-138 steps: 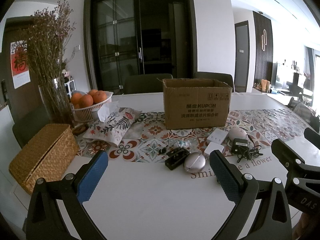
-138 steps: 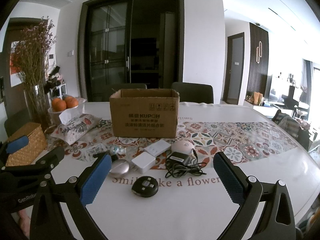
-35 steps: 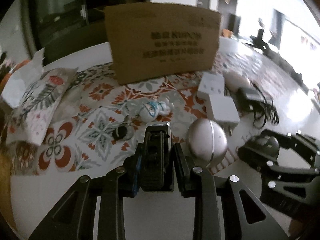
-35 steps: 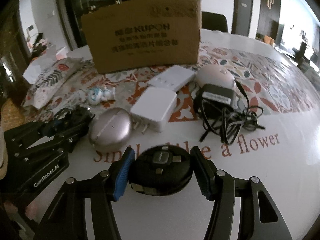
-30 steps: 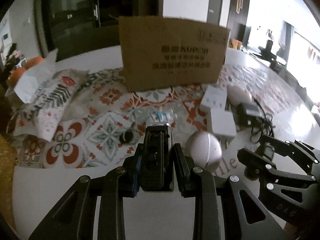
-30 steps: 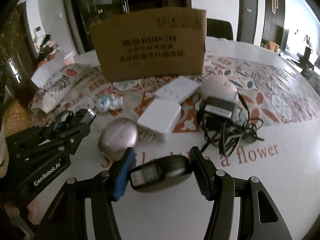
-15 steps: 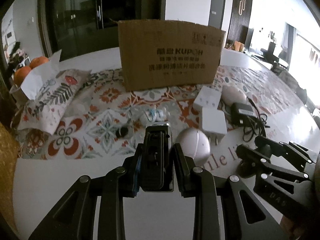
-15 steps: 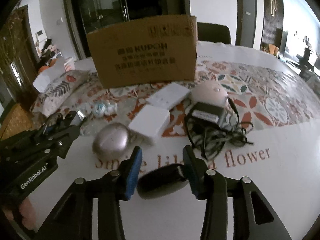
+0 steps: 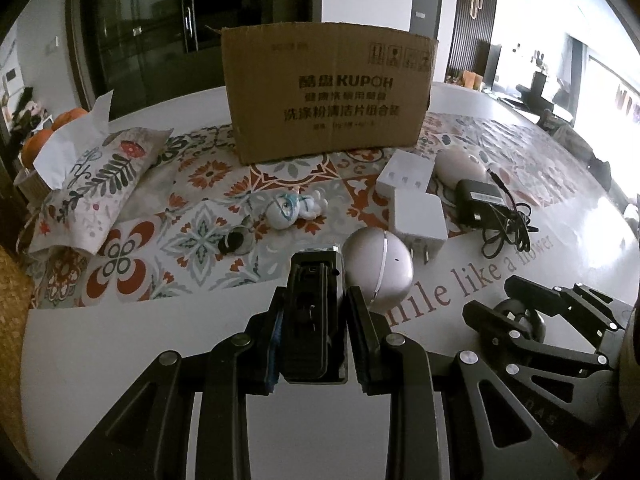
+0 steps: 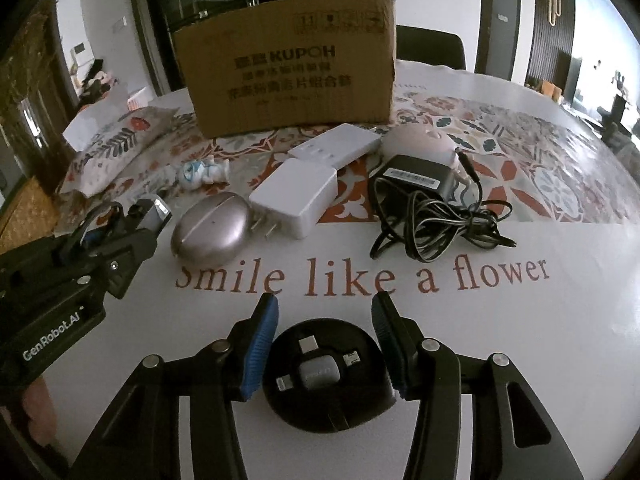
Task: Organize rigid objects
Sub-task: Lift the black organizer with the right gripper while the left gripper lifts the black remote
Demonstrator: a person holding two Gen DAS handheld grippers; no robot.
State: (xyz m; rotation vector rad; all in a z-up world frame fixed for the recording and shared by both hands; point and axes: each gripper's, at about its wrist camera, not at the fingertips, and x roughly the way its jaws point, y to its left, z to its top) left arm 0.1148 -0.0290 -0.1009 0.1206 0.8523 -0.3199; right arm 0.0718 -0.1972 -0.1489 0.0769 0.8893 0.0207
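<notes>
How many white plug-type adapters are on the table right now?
2. A square white charger with its prongs toward the camera lies beside the silver oval case; a flat white adapter sits just behind it, before the cardboard box. Others could be hidden inside the box.

Our left gripper (image 9: pixel 314 334) was clamped tight on a black device (image 9: pixel 314 312); our right gripper (image 10: pixel 326 344) stood with jaws apart, pads touching nothing.

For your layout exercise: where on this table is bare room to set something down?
Bare white tabletop lies right of the round black cable disc, below the lettering. Another patch lies left of the left gripper. Between the brown cardboard box and the tangled black charger it is crowded.
</notes>
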